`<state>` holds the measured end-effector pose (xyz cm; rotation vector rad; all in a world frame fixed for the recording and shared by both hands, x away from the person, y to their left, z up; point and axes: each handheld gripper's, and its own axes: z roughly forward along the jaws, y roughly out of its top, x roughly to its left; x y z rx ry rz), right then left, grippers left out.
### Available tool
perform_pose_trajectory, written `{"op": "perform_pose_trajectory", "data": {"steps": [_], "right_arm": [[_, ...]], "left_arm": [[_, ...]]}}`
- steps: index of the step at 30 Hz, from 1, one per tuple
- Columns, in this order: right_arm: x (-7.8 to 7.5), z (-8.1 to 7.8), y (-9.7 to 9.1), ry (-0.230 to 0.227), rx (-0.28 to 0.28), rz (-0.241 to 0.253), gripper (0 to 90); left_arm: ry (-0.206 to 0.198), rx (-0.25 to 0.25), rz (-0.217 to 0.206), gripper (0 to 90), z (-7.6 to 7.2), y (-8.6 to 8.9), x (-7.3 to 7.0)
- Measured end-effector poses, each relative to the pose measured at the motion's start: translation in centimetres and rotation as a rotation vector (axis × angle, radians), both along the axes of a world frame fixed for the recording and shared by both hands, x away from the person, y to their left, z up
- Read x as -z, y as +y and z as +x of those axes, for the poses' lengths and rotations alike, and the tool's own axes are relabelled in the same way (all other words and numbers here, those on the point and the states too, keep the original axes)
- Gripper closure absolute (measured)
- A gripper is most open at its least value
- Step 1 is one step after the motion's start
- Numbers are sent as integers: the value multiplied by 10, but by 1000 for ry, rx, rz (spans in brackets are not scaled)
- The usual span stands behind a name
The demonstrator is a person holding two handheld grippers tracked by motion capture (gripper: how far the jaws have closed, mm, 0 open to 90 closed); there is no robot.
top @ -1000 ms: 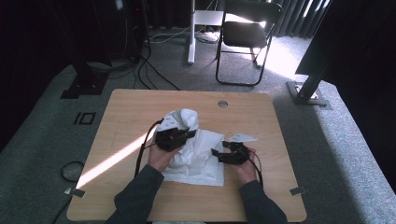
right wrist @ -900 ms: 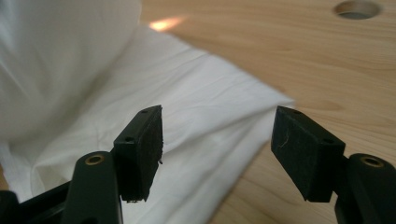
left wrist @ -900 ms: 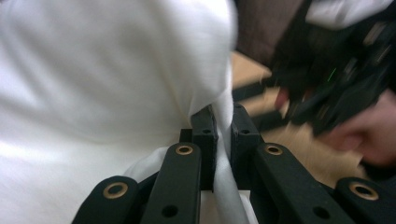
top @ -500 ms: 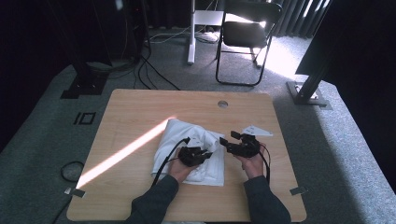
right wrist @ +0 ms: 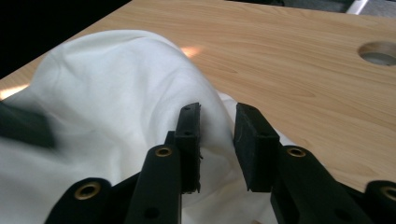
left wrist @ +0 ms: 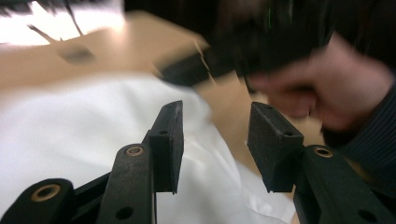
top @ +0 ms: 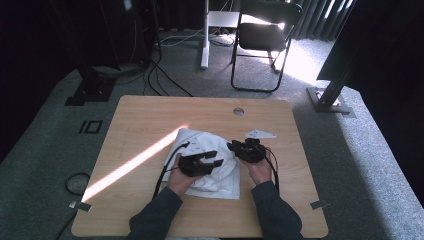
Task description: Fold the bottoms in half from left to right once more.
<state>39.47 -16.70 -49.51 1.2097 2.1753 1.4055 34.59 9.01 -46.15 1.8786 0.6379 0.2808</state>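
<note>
A white cloth (top: 192, 141) lies rumpled on the middle of the wooden table (top: 150, 115). My left gripper (top: 215, 160) hovers over the cloth's near right part, pointing right. In the left gripper view its jaws (left wrist: 215, 114) stand wide open over the cloth (left wrist: 70, 135) with nothing between them, and the other hand is a blur ahead. My right gripper (top: 234, 147) sits at the cloth's right edge, pointing left. In the right gripper view it (right wrist: 217, 116) is open with a narrower gap, and a raised fold of the cloth (right wrist: 116, 93) runs toward that gap.
A round cable hole (top: 238, 111) is in the table's far middle, also seen as the hole (right wrist: 380, 52) ahead of the right gripper. A sunlit stripe (top: 135, 162) crosses the left half of the table. A folding chair (top: 265, 30) stands on the carpet beyond the table.
The left gripper has moved from the cloth's far left, where the cloth was bunched up high, to its near right. The cloth now lies lower. The right gripper has shifted slightly farther along the cloth's right edge.
</note>
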Motion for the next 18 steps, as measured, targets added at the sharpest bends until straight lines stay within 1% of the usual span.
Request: {"op": "perform_pose_trajectory", "data": {"steps": [1,2,3,5,6,8,11,12,14,15,16,18], "right_arm": [[0,-1,-2,0,2,1,747],[-1,-1,-5,-1,1,-6,756],[-3,-2,-7,-2,6,-9,756],[-9,-5,-11,-21,16,-1,739],[-14,-7,-12,-36,22,16,723],[-24,-10,-13,-73,17,37,701],[-35,-13,-5,-112,-10,34,621],[-36,-13,-1,-112,-21,21,595],[-34,-11,7,-115,-29,-25,588],[-32,-10,10,-112,-32,-44,588],[-29,-8,12,-100,-41,-49,594],[-23,-4,16,-84,-51,-64,643]], "left_arm": [[-19,-41,-5,556,0,10,-8],[-37,-88,6,557,2,19,-14],[-45,-127,21,557,5,28,-18],[-22,-185,52,557,15,43,-20],[-9,-200,62,558,20,49,-18],[22,-221,82,558,30,57,-12],[74,-228,108,561,42,60,1],[87,-226,120,561,45,59,6],[107,-214,137,561,50,56,14],[112,-210,136,561,51,54,17],[116,-205,131,560,52,54,20],[120,-200,122,548,52,51,23]]}}
